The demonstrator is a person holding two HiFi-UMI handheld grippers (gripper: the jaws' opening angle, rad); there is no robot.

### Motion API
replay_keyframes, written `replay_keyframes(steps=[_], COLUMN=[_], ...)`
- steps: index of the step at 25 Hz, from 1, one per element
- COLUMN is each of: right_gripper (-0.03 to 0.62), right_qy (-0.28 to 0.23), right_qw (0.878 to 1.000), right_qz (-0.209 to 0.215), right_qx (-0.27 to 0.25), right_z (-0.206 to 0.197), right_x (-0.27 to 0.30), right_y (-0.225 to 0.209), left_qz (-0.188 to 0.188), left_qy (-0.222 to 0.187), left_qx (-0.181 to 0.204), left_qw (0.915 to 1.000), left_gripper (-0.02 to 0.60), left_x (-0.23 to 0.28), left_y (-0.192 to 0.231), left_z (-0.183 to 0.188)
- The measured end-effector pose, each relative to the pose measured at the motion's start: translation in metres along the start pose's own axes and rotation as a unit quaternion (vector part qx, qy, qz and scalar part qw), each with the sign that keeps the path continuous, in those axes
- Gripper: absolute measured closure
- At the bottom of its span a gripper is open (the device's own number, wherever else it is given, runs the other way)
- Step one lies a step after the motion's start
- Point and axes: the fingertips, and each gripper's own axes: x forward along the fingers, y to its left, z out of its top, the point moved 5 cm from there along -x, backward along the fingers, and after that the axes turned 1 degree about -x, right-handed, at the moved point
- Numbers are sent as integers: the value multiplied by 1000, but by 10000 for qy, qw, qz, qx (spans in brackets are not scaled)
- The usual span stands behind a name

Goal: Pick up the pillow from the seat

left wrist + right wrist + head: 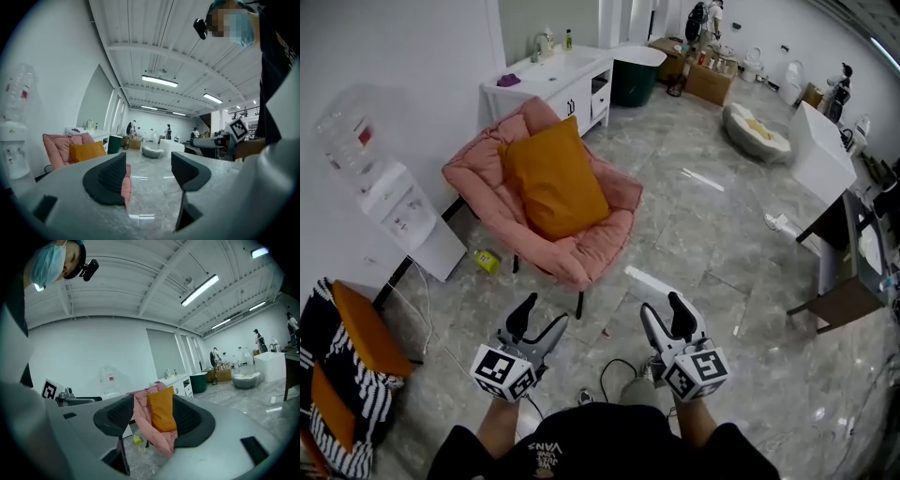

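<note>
Head view shows the orange pillow (555,178) propped upright against the back of the pink chair (478,173), its lower edge on the seat cushion. Both claws are held low in front of the person, well apart from the chair, with a stretch of bare marble floor (703,234) between.

The left claw (537,325) is seen with its jaws spread wide and nothing between them. In the left gripper view only floor and the far room are framed by the pads, and the chair sits off to the left.

The right claw (666,321) is likewise spread wide and empty. In the right gripper view the pillow and chair are lined up in the gap between the jaws, but far beyond them and untouched.

The task is judged to be at its very start: the pillow has not been reached, gripped or lifted. The approach to the chair, the closing of one or both claws on the pillow, and the lift clear of the seat are all left to be done. Since the pillow looks soft and bulky, a grip on a corner or the upper edge is likely to be needed.
</note>
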Motion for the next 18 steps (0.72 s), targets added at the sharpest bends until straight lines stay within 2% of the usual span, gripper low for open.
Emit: replay_keyframes(steps=[7,18], right_gripper=[335,333], right_qy=[114,281], right_qw=[9998,9970], right_qz=[161,720], right_qx=[47,37], right_z=[7,37], right_x=[27,72], right_y=[-45,-157], left_qz=[287,811], left_qy=[16,-94], left_qx=[-32,23], left_qw=[9996,9967], left_gripper=[282,282], left_x=[43,150], left_y=[6,-16], left_z=[4,20])
